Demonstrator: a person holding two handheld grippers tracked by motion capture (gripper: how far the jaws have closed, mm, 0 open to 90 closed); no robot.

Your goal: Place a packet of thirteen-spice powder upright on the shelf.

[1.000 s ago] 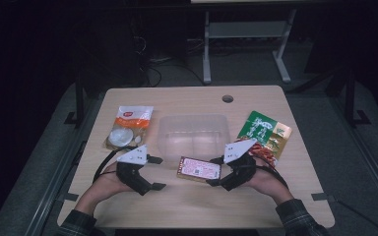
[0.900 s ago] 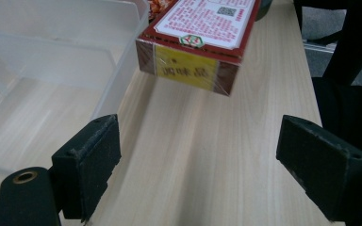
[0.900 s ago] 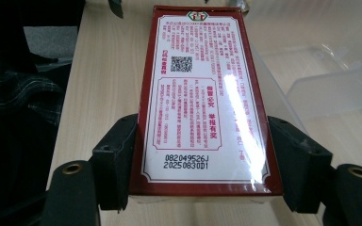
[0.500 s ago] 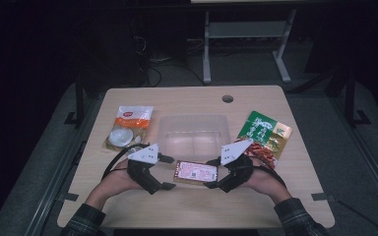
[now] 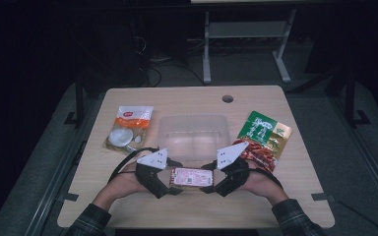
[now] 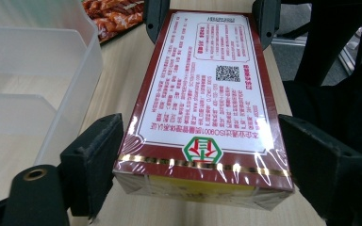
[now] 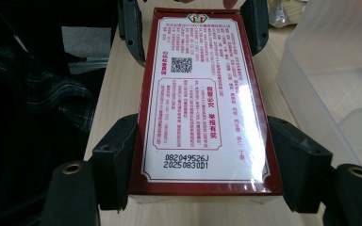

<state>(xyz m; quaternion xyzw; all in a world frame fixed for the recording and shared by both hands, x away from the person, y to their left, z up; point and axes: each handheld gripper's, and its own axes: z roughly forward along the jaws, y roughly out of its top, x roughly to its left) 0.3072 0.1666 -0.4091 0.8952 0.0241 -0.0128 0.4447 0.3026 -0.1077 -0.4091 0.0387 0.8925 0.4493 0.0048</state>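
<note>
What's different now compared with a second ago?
The left gripper slid in from the left to the near end of the red box. Its jaws have just been closing, with the box between them, though a gap shows on one side in the left gripper view. The right gripper kept its place at the box's other end. The clear tub and both snack bags stayed put.

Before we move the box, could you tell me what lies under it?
The red box rests flat on the wooden table; bare tabletop shows around its edges. Directly beneath, the box itself hides the surface.
</note>
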